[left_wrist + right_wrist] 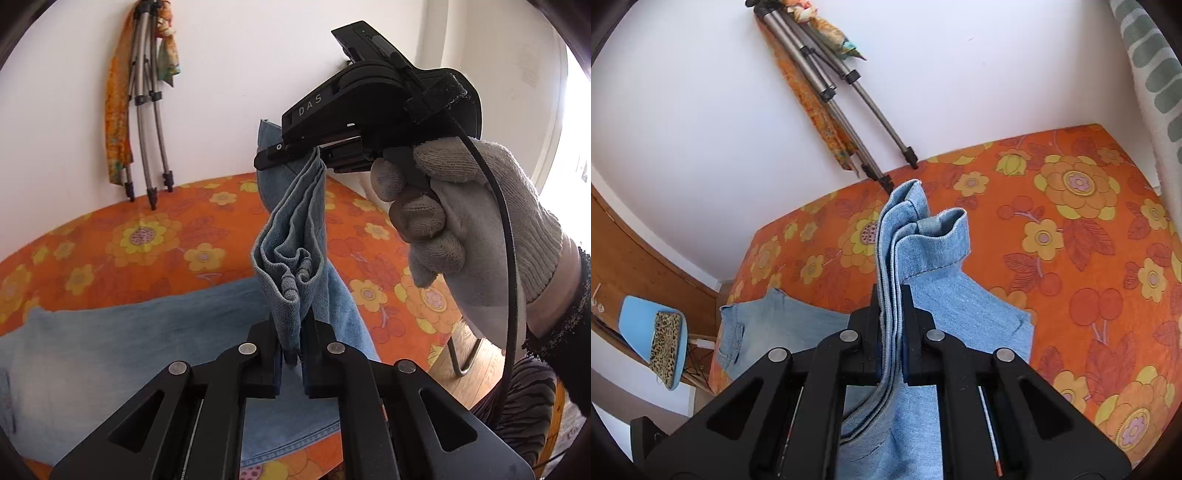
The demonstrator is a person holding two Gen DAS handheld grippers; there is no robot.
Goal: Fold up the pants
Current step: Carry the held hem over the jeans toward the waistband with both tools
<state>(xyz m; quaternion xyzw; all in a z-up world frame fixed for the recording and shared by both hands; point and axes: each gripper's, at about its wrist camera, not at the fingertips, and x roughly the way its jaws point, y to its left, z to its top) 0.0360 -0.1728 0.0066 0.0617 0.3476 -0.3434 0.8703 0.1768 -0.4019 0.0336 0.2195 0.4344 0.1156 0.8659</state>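
Observation:
Light blue denim pants (pixel 122 332) lie across a bed with an orange flowered cover (pixel 147 236). My left gripper (pixel 291 354) is shut on the bunched hem end of the pants, which rises in folds in front of it. In the left wrist view my right gripper (pixel 295 153) is higher up, held by a hand in a white knit glove (pixel 461 218), shut on the same strip of denim. In the right wrist view my right gripper (pixel 891 332) clamps several layers of the pants (pixel 923 236), whose hem curls over above the fingers; the waist part (pixel 757 325) lies on the bed below.
A folded tripod (pixel 147 122) with an orange scarf leans on the white wall behind the bed. A blue chair (pixel 646 332) carrying a leopard-print pouch (pixel 665 347) stands at the left by a wooden panel. A wooden floor and a metal chair leg (pixel 465 354) show at the bed's right.

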